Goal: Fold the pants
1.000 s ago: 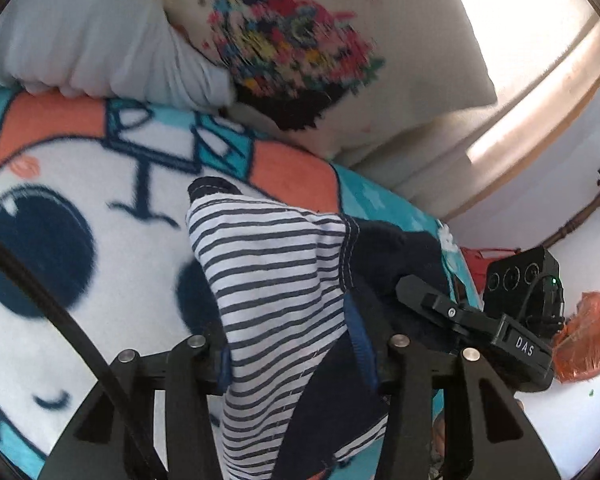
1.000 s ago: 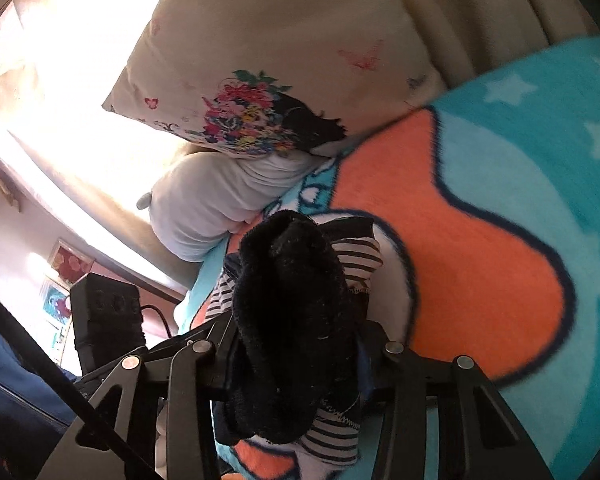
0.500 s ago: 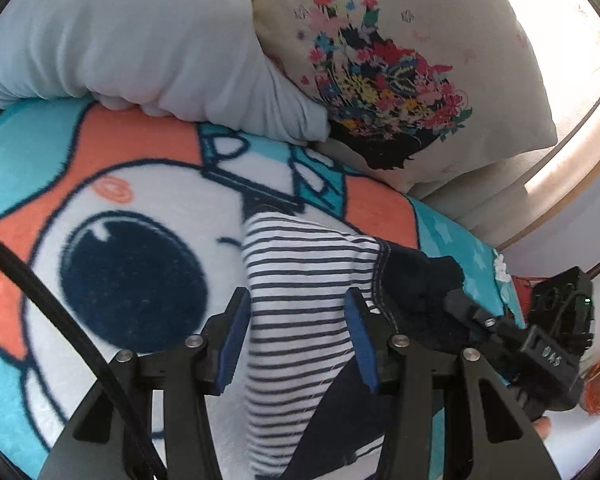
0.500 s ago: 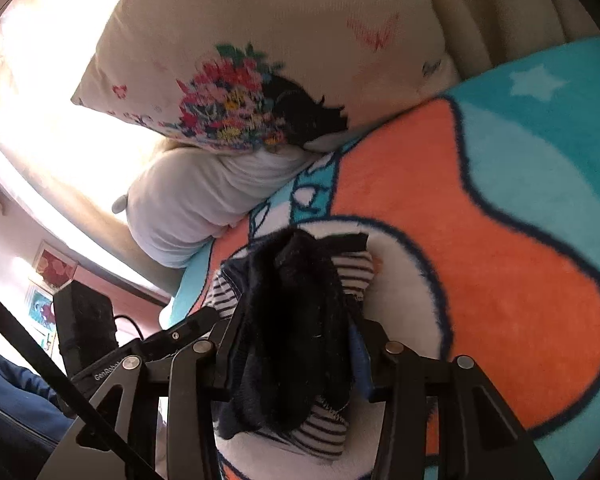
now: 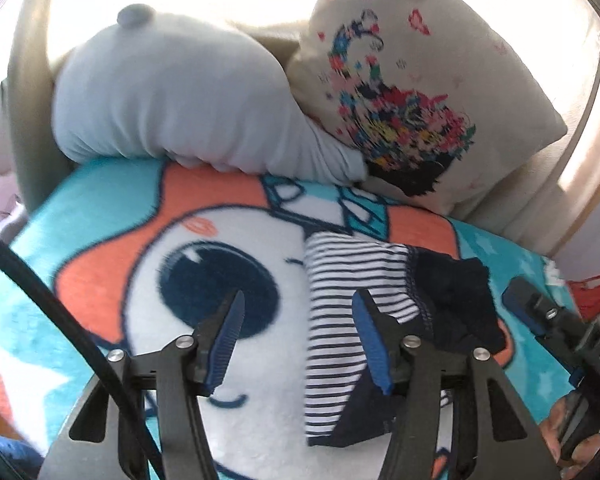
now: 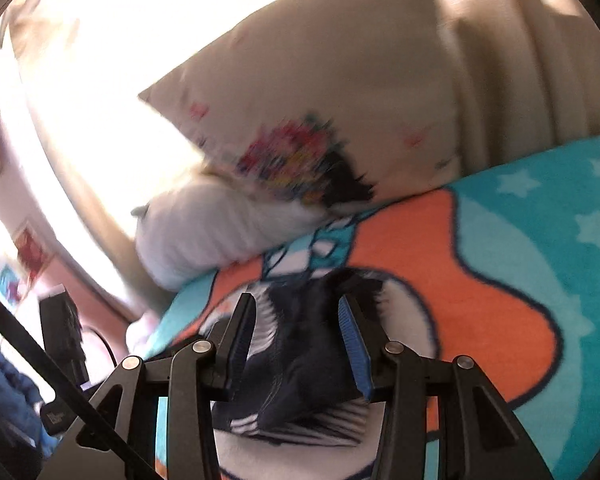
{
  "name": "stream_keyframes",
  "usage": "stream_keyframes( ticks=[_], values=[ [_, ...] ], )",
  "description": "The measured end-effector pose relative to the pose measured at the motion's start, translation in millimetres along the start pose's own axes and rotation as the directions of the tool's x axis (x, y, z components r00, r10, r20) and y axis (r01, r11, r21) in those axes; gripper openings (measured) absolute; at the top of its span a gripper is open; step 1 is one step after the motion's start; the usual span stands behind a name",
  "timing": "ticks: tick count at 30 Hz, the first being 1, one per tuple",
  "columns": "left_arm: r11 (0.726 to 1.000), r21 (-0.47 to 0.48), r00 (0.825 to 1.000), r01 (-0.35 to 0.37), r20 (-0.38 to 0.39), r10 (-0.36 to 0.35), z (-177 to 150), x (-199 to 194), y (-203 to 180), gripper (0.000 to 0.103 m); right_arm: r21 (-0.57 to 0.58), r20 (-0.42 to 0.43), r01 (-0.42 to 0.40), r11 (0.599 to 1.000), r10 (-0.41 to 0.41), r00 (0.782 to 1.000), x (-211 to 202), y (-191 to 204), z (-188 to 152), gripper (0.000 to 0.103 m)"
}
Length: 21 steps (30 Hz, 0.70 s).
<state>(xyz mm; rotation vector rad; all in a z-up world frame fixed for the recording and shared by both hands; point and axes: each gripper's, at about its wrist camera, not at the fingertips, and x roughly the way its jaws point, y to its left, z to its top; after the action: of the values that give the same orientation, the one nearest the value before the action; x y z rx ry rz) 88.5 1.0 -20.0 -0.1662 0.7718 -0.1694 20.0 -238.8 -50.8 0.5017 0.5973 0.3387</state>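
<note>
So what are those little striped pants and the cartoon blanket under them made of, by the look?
The pants: seemingly soft knit cotton jersey, matte, white with thin navy stripes; they crease limply. Their dark navy part looks fuzzier, perhaps fleece. The blanket: probably plush polyester fleece, with a short fuzzy nap and slightly soft print edges. Neither fibre can be confirmed by sight.

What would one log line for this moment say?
task: fold pants | left tool: jaws just opened wider, pants edge between, ungripped | right tool: shut on pants | pants: bundled on blanket
</note>
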Motion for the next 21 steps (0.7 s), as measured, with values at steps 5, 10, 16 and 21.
stream_keyframes(
  ticks=[5,10,16,21],
  values=[
    [0.997,0.014,0.996,-0.078,0.041,0.078,-4.4,-8.6,6.3,0.059,0.054,-0.115,0.051,0.997,-0.044,0.992,34.6,-19.5,-12.4,0.047],
    [0.993,0.04,0.992,-0.115,0.054,0.113,-8.5,-7.4,4.6,0.061,0.058,-0.083,0.044,0.997,-0.039,0.996,22.5,-16.6,-12.0,0.047],
    [0.998,0.056,0.997,0.031,-0.067,-0.027,-14.0,18.5,-32.9,0.063,0.005,-0.034,0.171,0.985,-0.17,0.985,-17.8,-26.2,-3.5,0.047],
    [0.956,0.211,0.979,0.203,-0.015,-0.204,-18.5,-20.9,-108.7,0.063,0.165,0.043,0.329,0.93,-0.34,0.939,-88.6,-94.3,10.3,0.047]
  ],
)
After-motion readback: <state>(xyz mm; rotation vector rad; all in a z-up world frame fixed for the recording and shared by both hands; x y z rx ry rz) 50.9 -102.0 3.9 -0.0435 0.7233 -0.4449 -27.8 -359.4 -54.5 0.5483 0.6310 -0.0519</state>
